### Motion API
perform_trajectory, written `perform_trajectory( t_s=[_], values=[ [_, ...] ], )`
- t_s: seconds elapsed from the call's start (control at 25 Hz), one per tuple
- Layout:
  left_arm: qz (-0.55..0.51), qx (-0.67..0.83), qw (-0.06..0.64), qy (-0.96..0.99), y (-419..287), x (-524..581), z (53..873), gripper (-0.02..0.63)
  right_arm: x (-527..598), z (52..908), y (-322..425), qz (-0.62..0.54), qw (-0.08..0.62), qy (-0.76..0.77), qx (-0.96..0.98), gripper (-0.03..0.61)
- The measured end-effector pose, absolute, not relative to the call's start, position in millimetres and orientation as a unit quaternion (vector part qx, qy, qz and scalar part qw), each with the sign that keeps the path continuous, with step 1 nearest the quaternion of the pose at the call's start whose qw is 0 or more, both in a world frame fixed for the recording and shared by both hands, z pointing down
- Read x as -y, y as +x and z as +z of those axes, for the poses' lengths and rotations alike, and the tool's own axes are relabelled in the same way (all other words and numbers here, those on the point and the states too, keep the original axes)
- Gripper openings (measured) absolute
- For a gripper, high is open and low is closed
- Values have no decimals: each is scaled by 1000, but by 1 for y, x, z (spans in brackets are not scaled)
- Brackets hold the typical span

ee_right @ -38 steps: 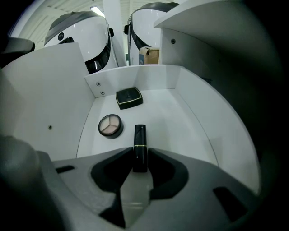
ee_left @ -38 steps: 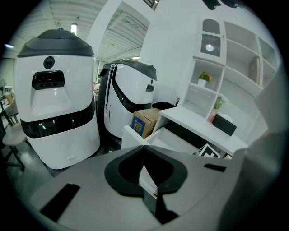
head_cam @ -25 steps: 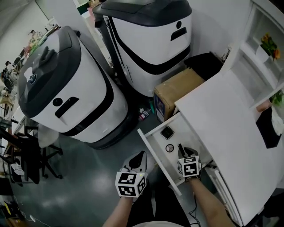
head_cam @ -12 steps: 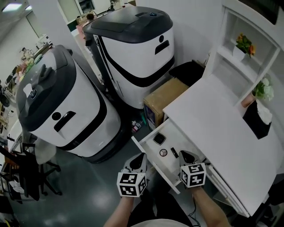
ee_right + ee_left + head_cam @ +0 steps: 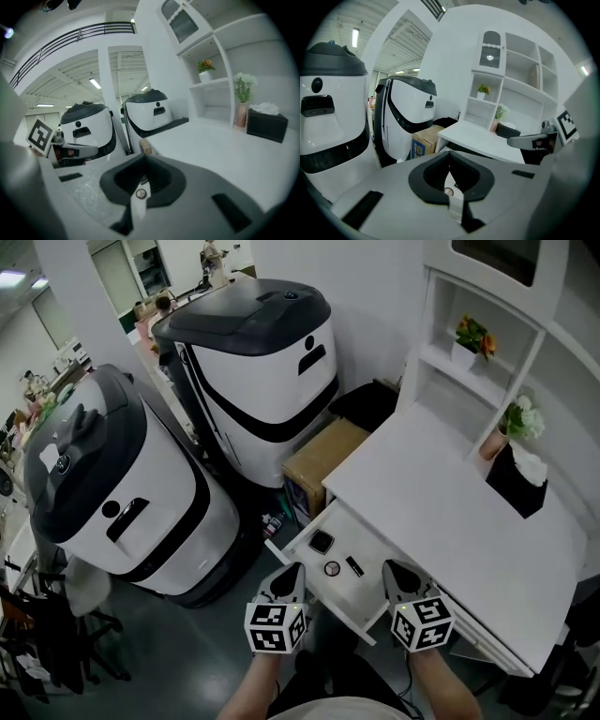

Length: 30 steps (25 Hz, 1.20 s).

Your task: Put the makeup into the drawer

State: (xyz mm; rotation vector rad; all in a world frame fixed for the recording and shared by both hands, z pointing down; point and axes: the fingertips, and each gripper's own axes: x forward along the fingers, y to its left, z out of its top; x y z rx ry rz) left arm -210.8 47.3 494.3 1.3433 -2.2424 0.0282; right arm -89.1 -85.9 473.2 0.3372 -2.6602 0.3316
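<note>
1. Lying in the open drawer [image 5: 349, 596] are a square compact [image 5: 322, 542], a round compact [image 5: 332, 568] at its 5 o'clock, and a black tube [image 5: 354, 565] at the round one's 3 o'clock.
2. At the drawer's 8 o'clock, the left gripper [image 5: 290, 575] has its jaws pressed together, empty.
3. At 4 o'clock, the right gripper [image 5: 397, 571] is likewise closed on nothing.

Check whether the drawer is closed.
No, the drawer stands pulled out from the desk, with small makeup items lying inside.
</note>
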Motion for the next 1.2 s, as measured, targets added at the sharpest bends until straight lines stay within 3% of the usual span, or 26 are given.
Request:
perform_trajectory(
  t_s=[0.36,1.2],
  values=[
    [11,820,257,512,-208,-47,488,2,86,439,-65,133,175,150,964,2],
    [14,819,258,513,-206,-46,490,2,82,445,-59,121,192,146,963,2]
  ],
)
